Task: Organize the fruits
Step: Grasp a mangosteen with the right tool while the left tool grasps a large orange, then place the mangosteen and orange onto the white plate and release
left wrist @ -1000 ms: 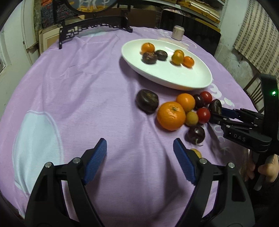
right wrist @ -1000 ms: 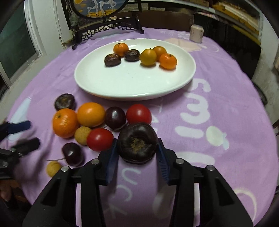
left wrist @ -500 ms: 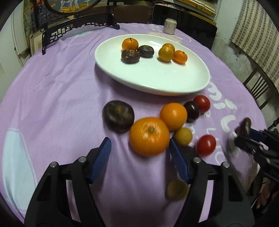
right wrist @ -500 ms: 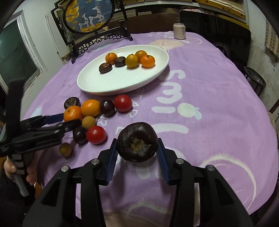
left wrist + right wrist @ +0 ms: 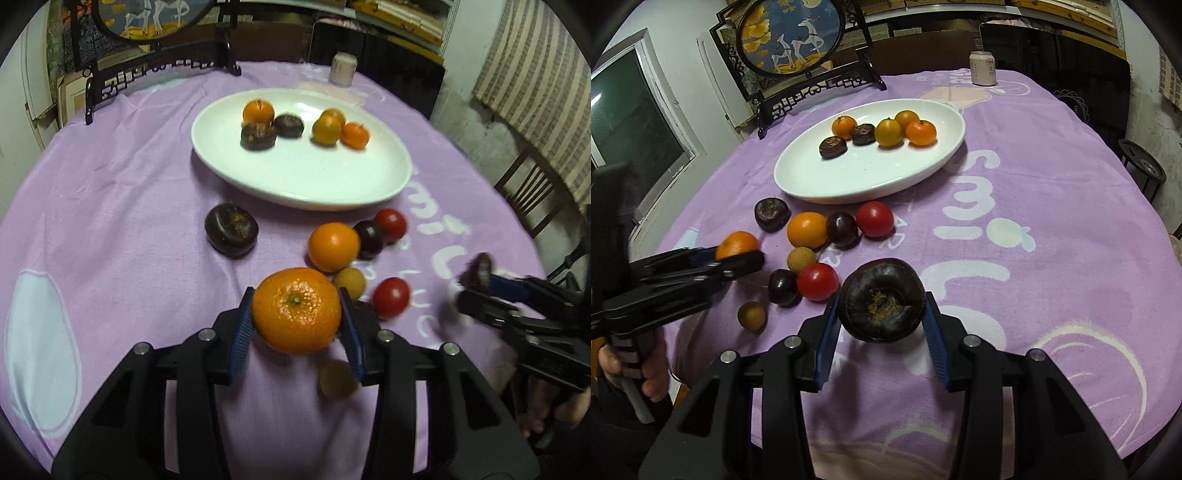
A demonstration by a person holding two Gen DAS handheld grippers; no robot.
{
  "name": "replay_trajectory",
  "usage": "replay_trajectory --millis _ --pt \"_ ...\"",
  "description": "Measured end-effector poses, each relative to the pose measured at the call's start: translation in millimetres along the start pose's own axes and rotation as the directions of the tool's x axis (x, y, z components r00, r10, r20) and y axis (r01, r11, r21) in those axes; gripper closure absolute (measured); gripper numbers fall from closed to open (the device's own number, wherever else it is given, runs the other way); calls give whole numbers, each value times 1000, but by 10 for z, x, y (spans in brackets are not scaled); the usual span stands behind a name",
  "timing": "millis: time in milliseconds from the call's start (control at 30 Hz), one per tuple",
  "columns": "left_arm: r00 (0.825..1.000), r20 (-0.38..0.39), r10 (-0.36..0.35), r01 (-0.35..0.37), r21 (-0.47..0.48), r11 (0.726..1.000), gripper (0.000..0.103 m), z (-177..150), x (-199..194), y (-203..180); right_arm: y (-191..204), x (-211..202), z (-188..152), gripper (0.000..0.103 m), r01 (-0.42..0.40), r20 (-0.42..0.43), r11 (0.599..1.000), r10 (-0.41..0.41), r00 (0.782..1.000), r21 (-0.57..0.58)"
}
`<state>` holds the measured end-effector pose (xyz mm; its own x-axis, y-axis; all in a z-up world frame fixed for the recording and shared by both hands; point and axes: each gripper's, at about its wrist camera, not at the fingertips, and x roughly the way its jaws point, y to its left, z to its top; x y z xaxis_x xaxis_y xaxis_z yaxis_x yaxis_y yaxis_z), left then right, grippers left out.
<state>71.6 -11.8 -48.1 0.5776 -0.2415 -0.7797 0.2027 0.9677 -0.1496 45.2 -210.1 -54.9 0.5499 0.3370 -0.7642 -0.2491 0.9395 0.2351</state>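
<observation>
My left gripper [image 5: 295,325] jaws closing on the orange [image 5: 296,309] near the plate [image 5: 306,184]; right gripper [image 5: 881,325] clamps a dark fruit [image 5: 881,300], both plate-bound.

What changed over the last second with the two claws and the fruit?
The left claw moved in from bare cloth to the big mandarin, and its jaws are closing around it. The right claw carried its dark fruit back, away from the pile. The white plate and its five fruits stayed as they were.
</observation>
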Motion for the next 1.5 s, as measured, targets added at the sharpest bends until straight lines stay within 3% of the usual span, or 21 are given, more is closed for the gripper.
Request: replay_trajectory --millis 167,333,467,667,767,933,1200,1233,1267,1333,1500 --pt "999 42 -20 20 5 1000 59 72 -234 26 56 32 95 59 -11 -5 1000 11 1000 -10" --pt "999 49 -8 5 54 999 59 332 -217 60 82 98 289 59 -10 -6 1000 10 1000 -22" --pt "997 63 36 -40 69 997 59 808 -25 156 138 164 583 59 2 10 998 -1 1000 -69" --pt "999 30 32 -31 -16 999 59 1653 490 303 128 519 1313 59 -11 7 997 12 1000 -78" --pt "998 12 55 -54 -44 998 59 1902 744 358 156 771 1669 59 12 17 995 -10 1000 -98" --pt "998 -16 65 -66 -88 994 59 1947 981 521 130 1226 1988 59 52 0 993 -52 999 -110" --pt "998 -35 51 -54 -98 994 59 1933 1125 615 155 1401 2006 59 63 3 989 -64 998 -134" --pt "998 -34 53 -56 -96 994 58 1931 1126 609 168 1400 2008 56 65 10 988 -65 998 -137" --pt "998 -31 57 -60 -96 994 58 1928 1123 607 176 1395 2013 46 71 20 988 -69 997 -140" --pt "998 -26 57 -60 -108 992 57 1922 1099 619 188 1326 2006 44 108 50 984 -102 994 -142" --pt "998 54 36 -29 -112 993 29 1828 718 595 243 912 1848 44 136 73 980 -126 989 -146"
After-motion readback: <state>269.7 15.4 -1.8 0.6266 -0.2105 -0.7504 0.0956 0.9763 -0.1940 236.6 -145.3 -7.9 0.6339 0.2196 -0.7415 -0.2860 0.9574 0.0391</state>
